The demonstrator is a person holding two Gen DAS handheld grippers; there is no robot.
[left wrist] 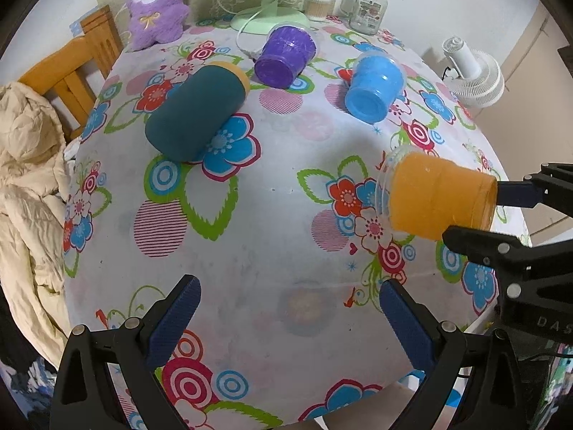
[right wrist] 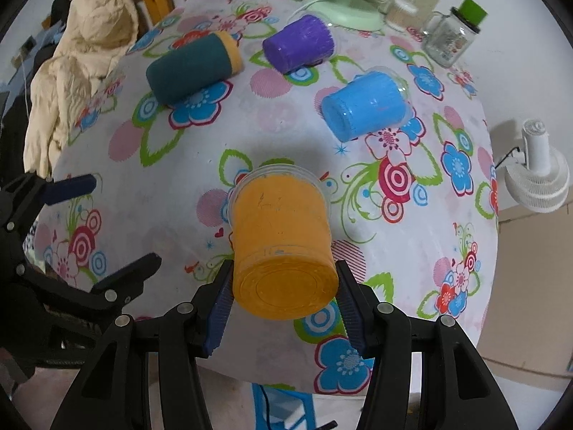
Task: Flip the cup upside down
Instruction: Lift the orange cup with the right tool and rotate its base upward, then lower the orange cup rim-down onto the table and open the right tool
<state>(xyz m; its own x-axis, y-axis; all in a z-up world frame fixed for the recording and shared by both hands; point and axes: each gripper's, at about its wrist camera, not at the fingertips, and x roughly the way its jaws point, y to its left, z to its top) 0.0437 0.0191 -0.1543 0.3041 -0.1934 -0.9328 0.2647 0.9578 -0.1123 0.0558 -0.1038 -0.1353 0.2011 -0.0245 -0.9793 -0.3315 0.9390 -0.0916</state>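
Observation:
An orange cup lies on its side, its flat base toward the right wrist camera and its clear rim pointing away. My right gripper is shut on the orange cup near its base, a blue pad on each side. In the left wrist view the orange cup is at the right, held by the right gripper just above the floral tablecloth. My left gripper is open and empty over the table's near part; it also shows in the right wrist view.
A teal cup, a purple cup and a blue cup lie on their sides further back. A green fan, a glass jar, a purple plush, a wooden chair, a cream jacket and a white fan surround them.

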